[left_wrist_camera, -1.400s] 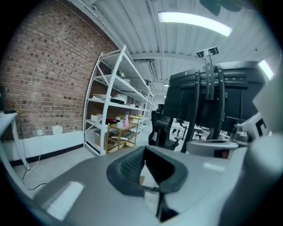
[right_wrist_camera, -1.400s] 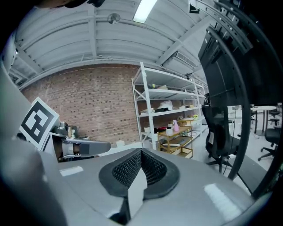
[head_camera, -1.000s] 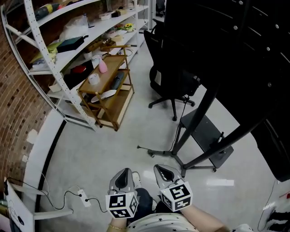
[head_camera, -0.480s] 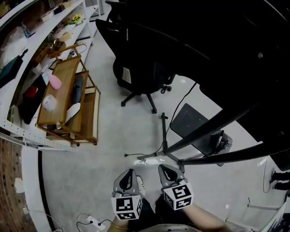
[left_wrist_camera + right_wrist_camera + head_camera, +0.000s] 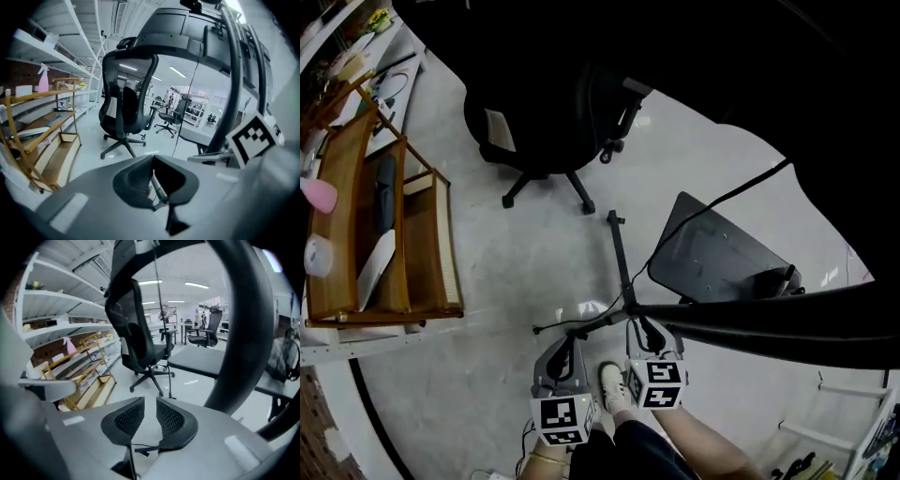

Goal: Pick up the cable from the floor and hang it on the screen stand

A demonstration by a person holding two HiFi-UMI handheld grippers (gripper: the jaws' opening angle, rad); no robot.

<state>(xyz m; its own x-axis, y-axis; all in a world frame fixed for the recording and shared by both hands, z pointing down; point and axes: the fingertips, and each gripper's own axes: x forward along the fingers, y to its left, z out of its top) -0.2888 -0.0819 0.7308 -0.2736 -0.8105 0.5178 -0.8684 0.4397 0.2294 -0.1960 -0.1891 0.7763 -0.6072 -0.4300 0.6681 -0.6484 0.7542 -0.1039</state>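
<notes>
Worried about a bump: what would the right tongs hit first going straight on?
Probably bare floor, just past the black cable. The right tongs have just been opening, with nothing between them.

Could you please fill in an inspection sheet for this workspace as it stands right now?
Surface: grey floor, glossy.
Job's things: thin black cable lies on the floor beneath the right jaws, not gripped; screen stand just ahead.
Clutter: wooden cart carrying a pink bottle; black office chair.
Grippers: left hand-held gripper, jaws meet at the tips, empty; right hand-held gripper, jaws apart, just been opening, nothing between the pads.
Cables: a second cable drops towards the stand's base.
Surroundings: white shelving at far left.
</notes>
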